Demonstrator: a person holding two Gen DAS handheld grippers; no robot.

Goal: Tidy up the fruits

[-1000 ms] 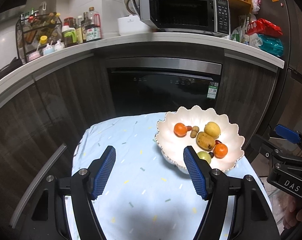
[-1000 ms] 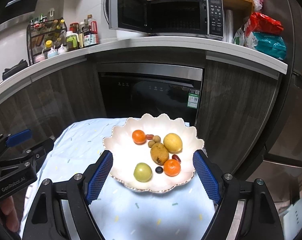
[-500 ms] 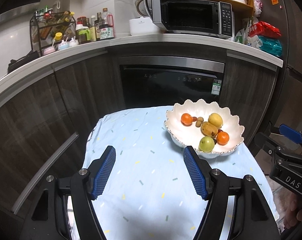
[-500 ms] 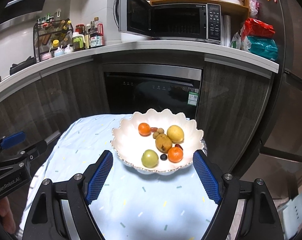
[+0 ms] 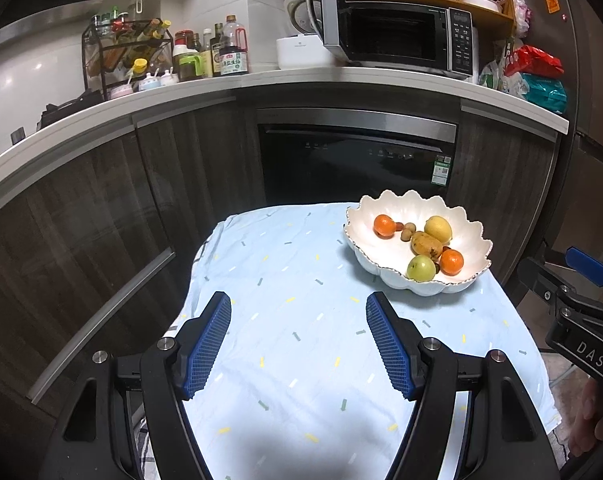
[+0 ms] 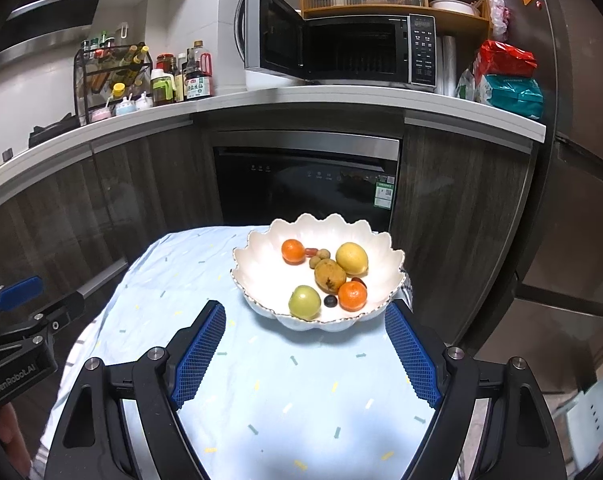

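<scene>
Upper right of the left wrist view is where all the action sits: the white scalloped bowl (image 5: 389, 276) is on the far right part of the light blue tablecloth (image 5: 301, 340), and every fruit is already inside it. I count two oranges, a yellow lemon (image 5: 437, 229), a brownish pear-looking thing (image 5: 426, 244) and a green apple (image 5: 421, 268), plus a few small bits I can't really identify.

The left gripper (image 5: 299, 312) has its blue pads spread wide with nothing between them, just bare cloth. The bowl is up and to the right of it, well apart. In the right wrist view, the right gripper (image 6: 305, 322) is also spread and empty, but the bowl (image 6: 261, 264) sits dead centre just above and between its pads, with the near rim close to the tips. So my guess is the right hand is the one that matters for whatever comes next; it's nearer and lined up. The pear thing (image 6: 329, 276) has its long axis running roughly up-down in that frame, so mostly along the reach.

Compared with a second ago, both grippers have backed away from the bowl. It looks smaller and higher in both frames, and more cloth shows in front of it. Jaw spread looks the same, and the fruit hasn't budged.
</scene>
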